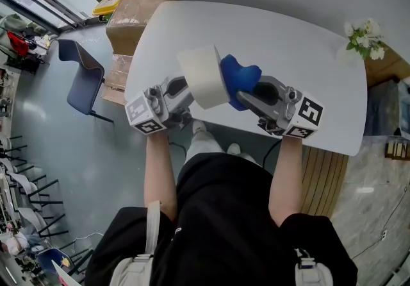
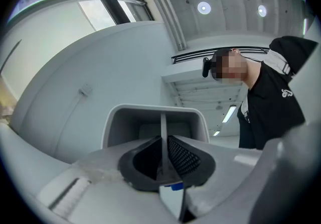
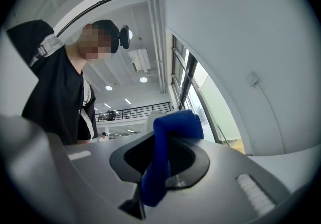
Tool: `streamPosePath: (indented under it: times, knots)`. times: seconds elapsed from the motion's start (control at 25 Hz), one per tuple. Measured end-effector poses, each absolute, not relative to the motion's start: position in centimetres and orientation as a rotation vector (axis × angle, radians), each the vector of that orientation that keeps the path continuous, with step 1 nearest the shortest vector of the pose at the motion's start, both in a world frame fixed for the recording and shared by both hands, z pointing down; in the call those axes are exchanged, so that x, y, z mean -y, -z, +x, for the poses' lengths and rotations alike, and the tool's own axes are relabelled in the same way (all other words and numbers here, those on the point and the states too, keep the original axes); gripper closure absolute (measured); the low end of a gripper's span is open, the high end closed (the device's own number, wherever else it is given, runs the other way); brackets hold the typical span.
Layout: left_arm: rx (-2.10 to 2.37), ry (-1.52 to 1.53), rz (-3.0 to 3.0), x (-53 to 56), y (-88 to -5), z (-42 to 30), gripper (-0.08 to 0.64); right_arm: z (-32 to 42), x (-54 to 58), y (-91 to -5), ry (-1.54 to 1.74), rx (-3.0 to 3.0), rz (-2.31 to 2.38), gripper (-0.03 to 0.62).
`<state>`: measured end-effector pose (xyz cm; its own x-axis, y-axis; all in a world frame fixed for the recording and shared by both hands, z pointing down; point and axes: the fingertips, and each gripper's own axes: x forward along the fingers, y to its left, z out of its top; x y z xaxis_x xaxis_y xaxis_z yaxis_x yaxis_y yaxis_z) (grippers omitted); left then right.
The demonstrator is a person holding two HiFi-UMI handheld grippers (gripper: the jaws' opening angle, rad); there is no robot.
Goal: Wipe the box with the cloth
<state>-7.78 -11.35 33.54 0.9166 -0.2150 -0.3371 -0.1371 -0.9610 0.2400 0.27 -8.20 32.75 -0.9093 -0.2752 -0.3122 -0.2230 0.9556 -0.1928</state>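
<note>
I hold a pale cream box (image 1: 204, 75) above the white table (image 1: 275, 41), in front of my body. My left gripper (image 1: 186, 102) is shut on the box's wall; in the left gripper view the thin wall of the box (image 2: 155, 125) stands pinched between the black pads, the box's open side facing the camera. My right gripper (image 1: 238, 92) is shut on a blue cloth (image 1: 238, 76) that presses against the box's right side. In the right gripper view the blue cloth (image 3: 165, 152) hangs folded between the pads.
A small bunch of white flowers (image 1: 364, 38) lies at the table's far right corner. Cardboard boxes (image 1: 128, 18) and a dark blue chair (image 1: 80, 76) stand on the floor to the left. Wooden slats (image 1: 323, 185) run beneath the table's right edge.
</note>
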Motion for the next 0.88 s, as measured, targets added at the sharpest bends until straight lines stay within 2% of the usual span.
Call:
streamPosePath:
  times: [0.48, 0.88]
  knots:
    - [0.353, 0.384, 2.833, 12.9, -36.7, -8.2, 0.517, 0.7, 7.0, -30.5, 0.192, -2.677, -0.203, 0.535]
    - [0.434, -0.029, 2.860, 13.7, -41.3, -7.2, 0.517, 1.9, 9.8, -30.8, 0.186, -2.637, -0.471, 0.535]
